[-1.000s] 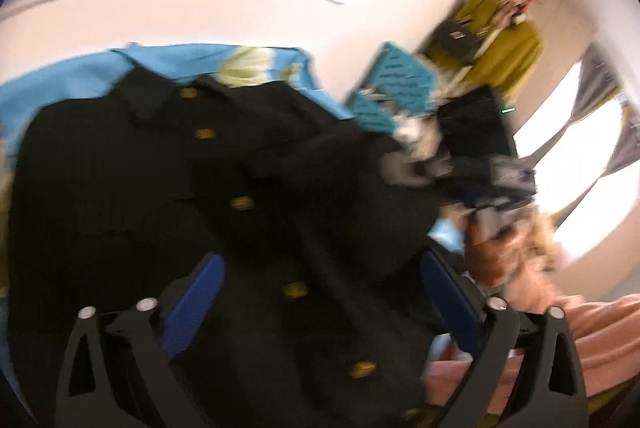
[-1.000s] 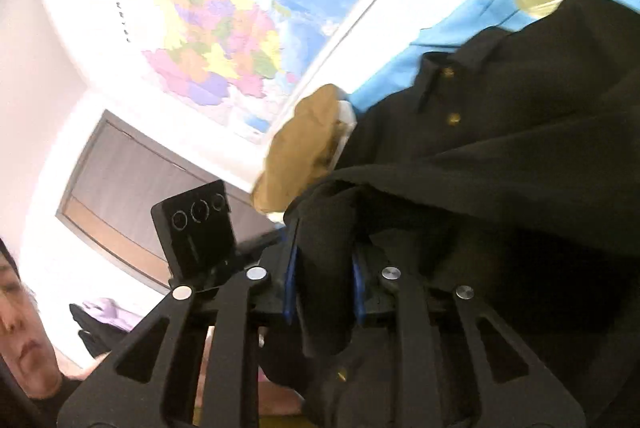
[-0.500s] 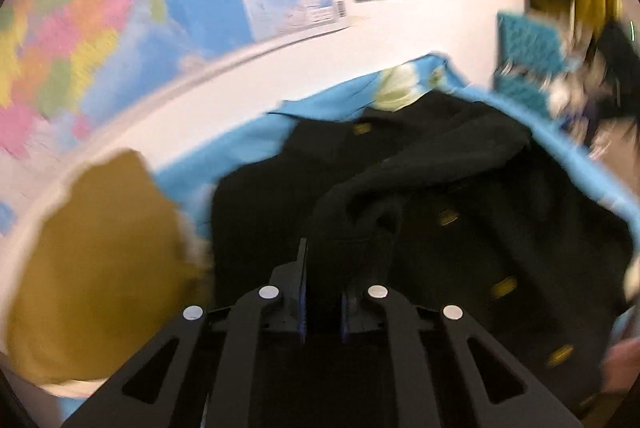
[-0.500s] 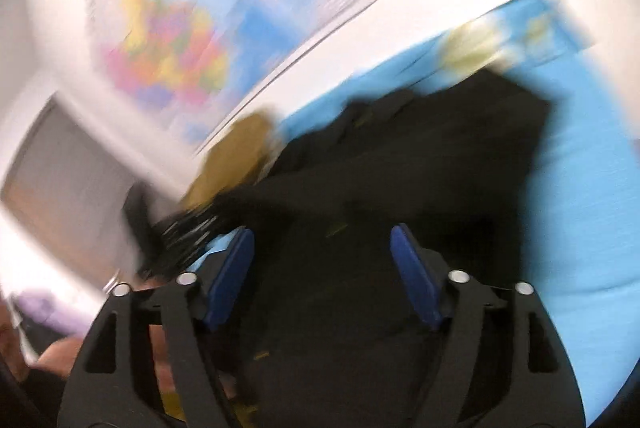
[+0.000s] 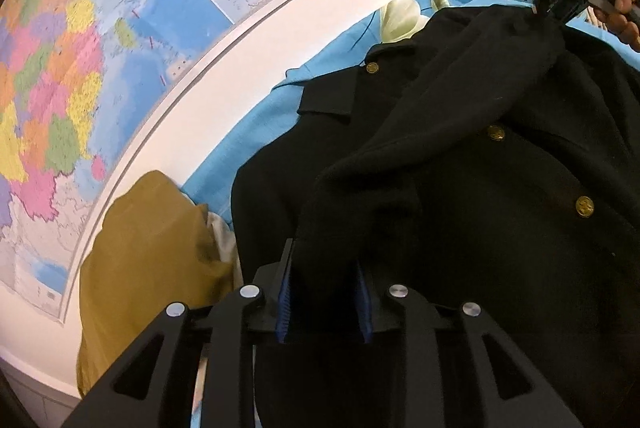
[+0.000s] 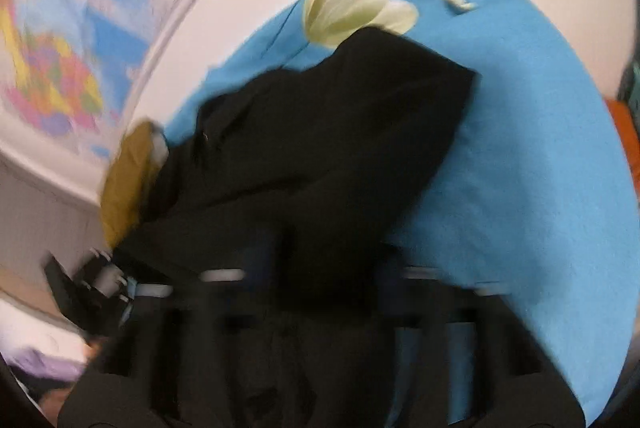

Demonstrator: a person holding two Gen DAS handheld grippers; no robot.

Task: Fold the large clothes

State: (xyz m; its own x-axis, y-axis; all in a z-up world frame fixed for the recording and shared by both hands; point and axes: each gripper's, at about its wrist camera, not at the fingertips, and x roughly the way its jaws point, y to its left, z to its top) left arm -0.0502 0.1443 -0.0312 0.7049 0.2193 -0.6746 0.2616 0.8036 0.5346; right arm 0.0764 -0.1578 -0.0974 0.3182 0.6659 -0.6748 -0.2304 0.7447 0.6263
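Left gripper (image 5: 324, 292): tilted downward, blue-padded jaws having just eased slightly apart, black coat cloth (image 5: 360, 220) still pinched between them. Right gripper (image 6: 332, 292): blurred in own view, jaws having just closed, dark cloth between them; in left wrist view, seen at upper right, held by a hand (image 5: 624, 12).

Black gold-buttoned coat (image 5: 500, 196), sleeve lifted

Black coat (image 5: 460, 188): thick matt wool-like cloth, brass-look shiny buttons (image 5: 584, 206). Blue sheet (image 6: 520, 148): smooth cloth, printed flowers. Wall map (image 5: 80, 68): glossy paper. Left gripper (image 5: 324, 304): matt black plastic, metal screws.
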